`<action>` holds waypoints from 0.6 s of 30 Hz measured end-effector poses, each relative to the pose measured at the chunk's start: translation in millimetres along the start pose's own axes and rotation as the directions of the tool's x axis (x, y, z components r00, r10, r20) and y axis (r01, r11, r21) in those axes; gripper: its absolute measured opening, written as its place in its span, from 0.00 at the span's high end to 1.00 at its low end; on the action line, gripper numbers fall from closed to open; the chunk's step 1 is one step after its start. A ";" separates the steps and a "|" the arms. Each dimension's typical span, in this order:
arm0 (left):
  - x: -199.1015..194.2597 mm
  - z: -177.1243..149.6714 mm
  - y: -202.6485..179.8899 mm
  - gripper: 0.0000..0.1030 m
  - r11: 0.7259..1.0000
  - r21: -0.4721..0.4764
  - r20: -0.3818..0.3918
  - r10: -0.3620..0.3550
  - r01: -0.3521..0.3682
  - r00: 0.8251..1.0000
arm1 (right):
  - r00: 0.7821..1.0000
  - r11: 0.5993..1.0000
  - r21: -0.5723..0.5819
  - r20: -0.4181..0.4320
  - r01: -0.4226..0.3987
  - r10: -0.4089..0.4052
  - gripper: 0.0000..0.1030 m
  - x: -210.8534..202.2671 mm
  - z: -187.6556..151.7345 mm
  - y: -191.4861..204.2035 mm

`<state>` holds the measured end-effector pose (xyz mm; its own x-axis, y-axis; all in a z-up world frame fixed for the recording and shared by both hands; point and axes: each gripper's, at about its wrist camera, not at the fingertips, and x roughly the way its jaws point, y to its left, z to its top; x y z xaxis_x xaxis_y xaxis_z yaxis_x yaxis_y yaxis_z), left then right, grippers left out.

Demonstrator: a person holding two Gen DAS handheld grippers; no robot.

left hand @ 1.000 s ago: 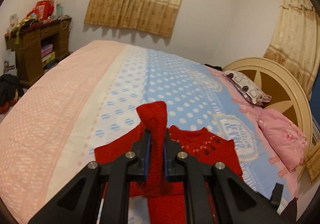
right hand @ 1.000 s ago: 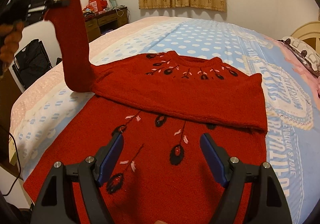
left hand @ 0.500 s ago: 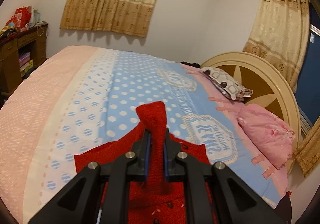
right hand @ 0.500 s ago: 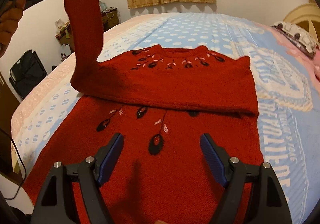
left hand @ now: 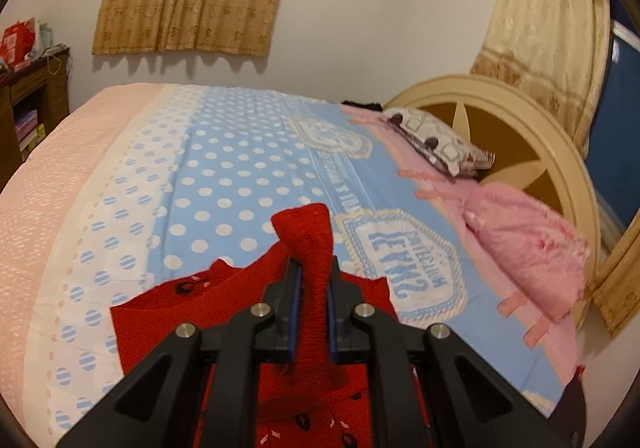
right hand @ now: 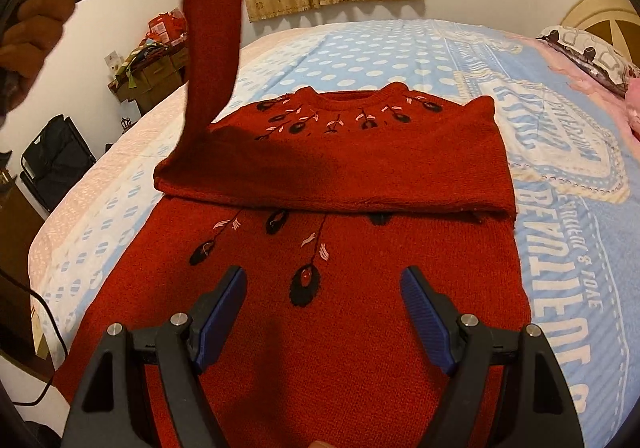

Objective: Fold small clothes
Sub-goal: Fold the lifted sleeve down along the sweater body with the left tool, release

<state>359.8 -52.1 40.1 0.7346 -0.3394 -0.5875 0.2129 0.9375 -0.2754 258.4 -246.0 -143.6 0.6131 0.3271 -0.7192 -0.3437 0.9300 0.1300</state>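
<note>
Red sweater sleeve [left hand: 310, 248] pinched in left claw [left hand: 312, 280], lifted.

Sweater [right hand: 320, 328] on bed [right hand: 400, 60], pillows [left hand: 440, 146] behind

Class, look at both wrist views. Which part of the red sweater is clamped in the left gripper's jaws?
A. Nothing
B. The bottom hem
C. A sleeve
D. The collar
C: the left gripper is shut on the sleeve, lifting it above the red sweater on the bed.

sweater hem [right hand: 280, 388] hidden behind right gripper [right hand: 324, 312], hand [right hand: 36, 28] blurred
</note>
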 end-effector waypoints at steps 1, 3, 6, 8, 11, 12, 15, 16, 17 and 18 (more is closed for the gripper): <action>5.5 -3.2 -2.9 0.89 1.000 0.006 -0.004 0.004 -0.004 1.000 | 1.000 1.000 0.000 -0.001 0.001 -0.001 0.22 0.4 -0.9 0.1; 22.7 -11.8 -8.2 0.89 1.000 0.007 -0.028 0.002 -0.002 1.000 | 1.000 1.000 0.003 -0.005 0.004 -0.004 0.22 1.2 -2.0 -0.1; 51.0 -27.5 -14.8 0.89 1.000 0.003 -0.076 -0.009 0.009 0.997 | 1.000 1.000 0.009 0.000 0.005 -0.005 0.22 0.6 -3.4 -1.3; 70.4 -39.0 -19.3 0.89 1.000 -0.006 -0.118 -0.030 0.029 0.993 | 1.000 1.000 0.017 0.001 0.005 -0.005 0.22 0.6 -4.4 -2.8; 91.4 -51.5 -29.5 0.89 0.998 -0.002 -0.156 -0.059 0.060 0.986 | 1.000 0.999 0.032 -0.013 -0.003 0.004 0.21 4.9 -5.8 -6.2; 97.7 -55.3 -32.8 0.89 0.998 -0.002 -0.161 -0.063 0.063 0.985 | 1.000 0.999 0.035 -0.018 -0.004 0.004 0.21 6.2 -6.2 -6.8; 111.5 -61.6 -39.0 0.85 0.997 0.001 -0.180 -0.082 0.083 0.980 | 1.000 0.999 0.034 -0.027 -0.009 0.010 0.21 8.8 -7.1 -6.5; 116.0 -64.2 -41.9 0.81 0.996 0.006 -0.191 -0.086 0.089 0.978 | 1.000 0.999 0.033 -0.029 -0.011 0.012 0.21 9.1 -7.5 -6.3; 118.1 -65.1 -43.4 0.72 0.995 0.011 -0.202 -0.093 0.097 0.975 | 0.999 0.999 0.032 -0.032 -0.014 0.015 0.21 10.0 -7.8 -6.4; 118.9 -65.9 -44.6 0.60 0.994 0.019 -0.213 -0.101 0.107 0.972 | 0.999 0.999 0.034 -0.036 -0.017 0.018 0.20 11.0 -8.1 -6.6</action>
<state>395.2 -139.3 -67.6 0.5549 -0.4407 -0.7055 0.3028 0.8970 -0.3222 261.7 -249.9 -157.9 0.5807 0.3377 -0.7408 -0.3299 0.9295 0.1651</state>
